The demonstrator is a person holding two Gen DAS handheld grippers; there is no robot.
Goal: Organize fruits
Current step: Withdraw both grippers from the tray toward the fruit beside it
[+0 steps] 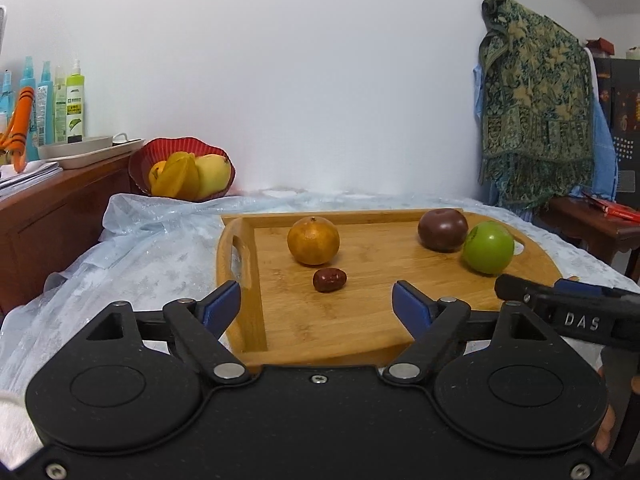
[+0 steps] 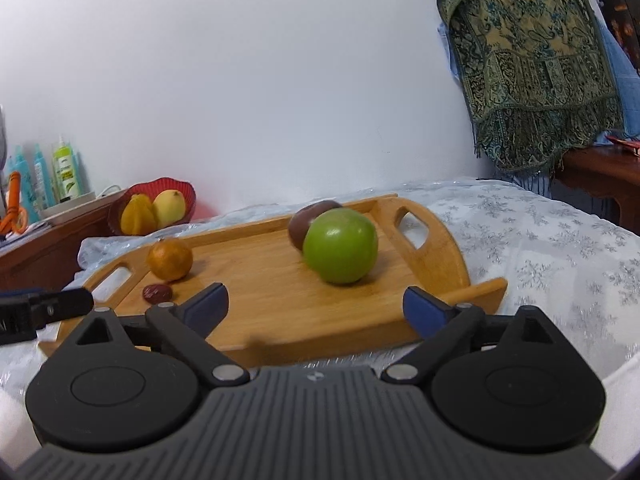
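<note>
1. Left tool [image 1: 316, 300] and right tool [image 2: 316, 306]: both gape apart, holding nothing.
2. One wooden tray [image 1: 360, 320] on the bench carries four fruits: orange [image 1: 313, 240], red date [image 1: 329, 279], dark plum [image 1: 442, 229], green apple [image 2: 340, 245].

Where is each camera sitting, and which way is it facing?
Left wrist: behind the open left gripper, facing the tray's left half, orange and date; right gripper enters at right.
Right wrist: behind the open right gripper, facing the green apple.
Both show tray, fruits, red bowl.
</note>
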